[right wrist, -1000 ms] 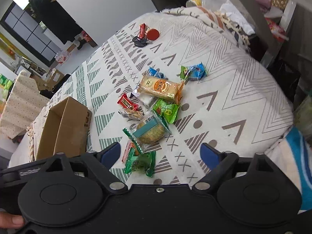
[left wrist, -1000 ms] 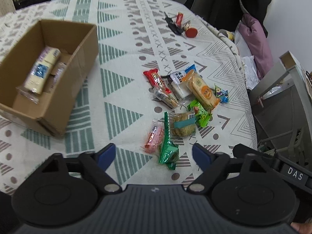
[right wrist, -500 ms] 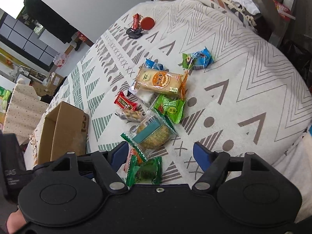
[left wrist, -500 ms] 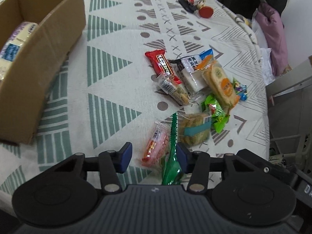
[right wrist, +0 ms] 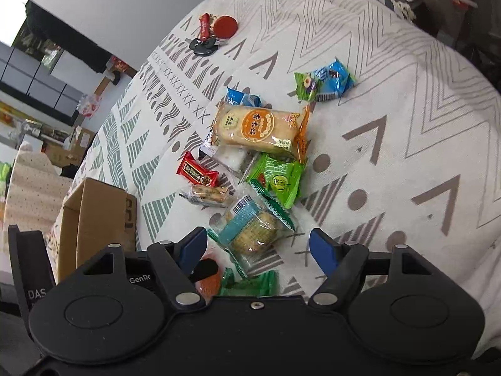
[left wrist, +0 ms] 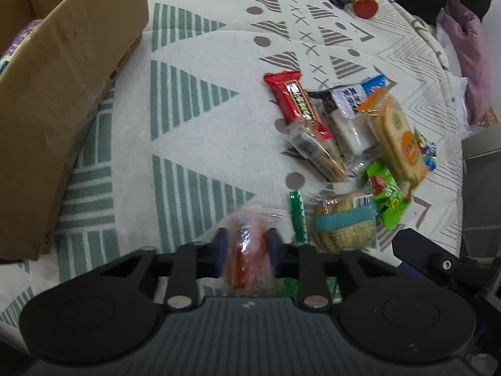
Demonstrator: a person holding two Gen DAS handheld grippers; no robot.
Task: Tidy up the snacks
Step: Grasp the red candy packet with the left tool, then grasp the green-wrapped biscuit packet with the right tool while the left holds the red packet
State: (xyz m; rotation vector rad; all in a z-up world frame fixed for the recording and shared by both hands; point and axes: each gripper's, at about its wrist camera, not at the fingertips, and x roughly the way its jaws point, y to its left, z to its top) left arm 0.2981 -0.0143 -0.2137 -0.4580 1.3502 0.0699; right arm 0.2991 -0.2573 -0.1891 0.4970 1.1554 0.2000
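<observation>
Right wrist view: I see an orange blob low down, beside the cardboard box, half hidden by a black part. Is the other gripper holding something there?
Observer: Yes. The left tongs are shut on an orange-red snack in clear wrap.
Operator: Is the cardboard box empty? I see only its outside.
Observer: No. The left wrist view shows a purple-and-white packet lying inside the cardboard box.

Glossy plastic wrappers [right wrist: 256,127] lie on matt woven-looking cloth [left wrist: 200,131] beside a plain cardboard box [left wrist: 62,100].
</observation>
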